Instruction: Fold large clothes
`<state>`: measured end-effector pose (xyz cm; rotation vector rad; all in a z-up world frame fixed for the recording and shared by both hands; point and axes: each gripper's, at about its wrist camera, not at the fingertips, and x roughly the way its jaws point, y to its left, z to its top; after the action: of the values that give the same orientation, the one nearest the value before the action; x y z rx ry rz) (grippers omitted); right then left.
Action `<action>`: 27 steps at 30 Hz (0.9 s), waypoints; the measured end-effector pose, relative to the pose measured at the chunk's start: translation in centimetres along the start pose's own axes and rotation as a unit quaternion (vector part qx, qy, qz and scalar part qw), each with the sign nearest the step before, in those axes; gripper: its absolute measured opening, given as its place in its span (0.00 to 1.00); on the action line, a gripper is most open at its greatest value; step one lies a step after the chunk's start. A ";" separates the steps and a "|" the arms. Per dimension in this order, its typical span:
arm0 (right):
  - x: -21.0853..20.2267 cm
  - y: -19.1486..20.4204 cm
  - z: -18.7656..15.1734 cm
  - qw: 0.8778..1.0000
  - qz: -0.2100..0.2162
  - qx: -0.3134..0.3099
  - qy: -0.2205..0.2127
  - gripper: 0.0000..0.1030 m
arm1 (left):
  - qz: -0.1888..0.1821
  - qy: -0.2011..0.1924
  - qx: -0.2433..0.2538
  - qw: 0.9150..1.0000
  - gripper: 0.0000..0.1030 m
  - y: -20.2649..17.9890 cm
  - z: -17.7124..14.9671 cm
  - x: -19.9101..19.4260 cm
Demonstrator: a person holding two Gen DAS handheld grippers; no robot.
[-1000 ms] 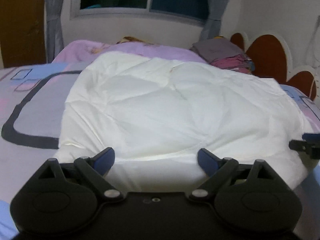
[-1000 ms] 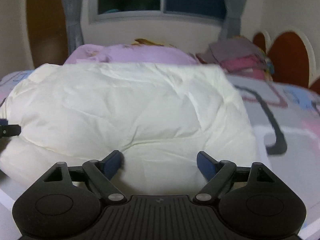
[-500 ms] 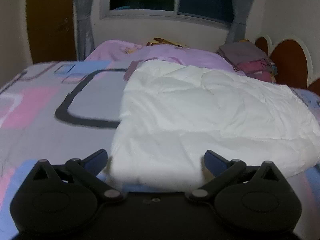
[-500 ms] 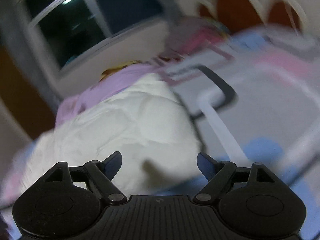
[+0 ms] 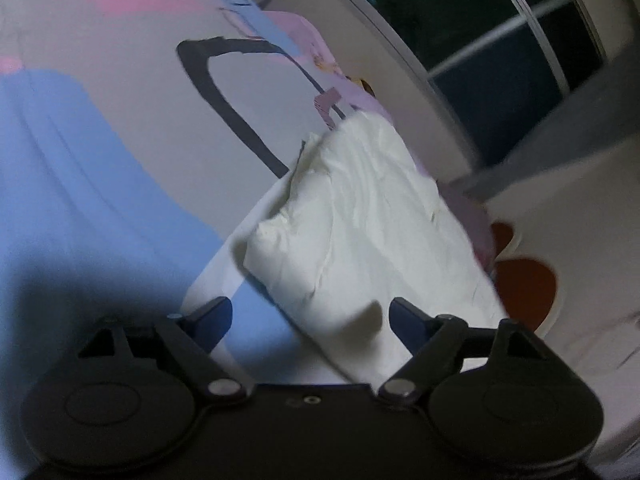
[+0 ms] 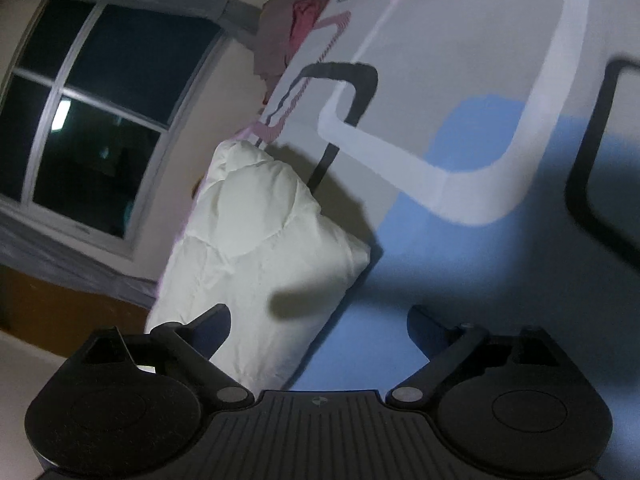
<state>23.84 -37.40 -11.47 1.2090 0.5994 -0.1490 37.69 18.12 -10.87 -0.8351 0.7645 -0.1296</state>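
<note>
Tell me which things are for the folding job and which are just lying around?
For the job:
white puffy garment
left gripper, open
right gripper, open

Just lying around:
patterned bedsheet
pile of clothes
window

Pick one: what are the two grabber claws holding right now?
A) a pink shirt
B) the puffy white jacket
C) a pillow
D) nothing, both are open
D: the left gripper and right gripper both have their jaws spread with nothing between them, and the folded white puffy garment lies free on the patterned bedsheet.
</note>
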 end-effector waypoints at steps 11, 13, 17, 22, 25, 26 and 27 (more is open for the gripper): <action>4.1 1.0 0.8 0.999 0.040 0.028 0.001 0.91 | -0.026 0.002 -0.016 1.000 0.78 -0.6 1.4 3.2; 5.2 1.4 0.9 0.999 0.039 0.025 -0.002 0.91 | -0.027 0.000 -0.014 1.000 0.77 -0.7 1.6 3.7; 6.7 2.4 1.1 1.000 0.028 -0.001 0.001 0.91 | -0.021 0.001 -0.017 1.000 0.61 -0.7 1.8 4.4; 7.5 2.8 1.4 1.000 0.015 -0.023 0.012 0.59 | -0.018 0.014 -0.012 1.000 0.39 -0.8 2.0 4.9; 7.0 3.3 1.3 0.999 0.016 -0.043 0.012 0.44 | -0.020 0.013 0.003 1.000 0.28 -1.4 1.9 4.3; 6.7 3.6 1.2 0.998 0.018 -0.051 0.010 0.40 | -0.020 0.012 0.006 1.000 0.25 -1.5 1.9 4.0; 6.3 4.0 1.1 0.998 0.020 -0.061 0.006 0.36 | -0.021 0.010 0.007 1.000 0.24 -1.7 1.8 3.8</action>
<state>31.16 -35.68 -11.13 1.1045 0.5867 -0.0699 41.96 16.63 -10.96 -0.8371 0.7644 -0.1809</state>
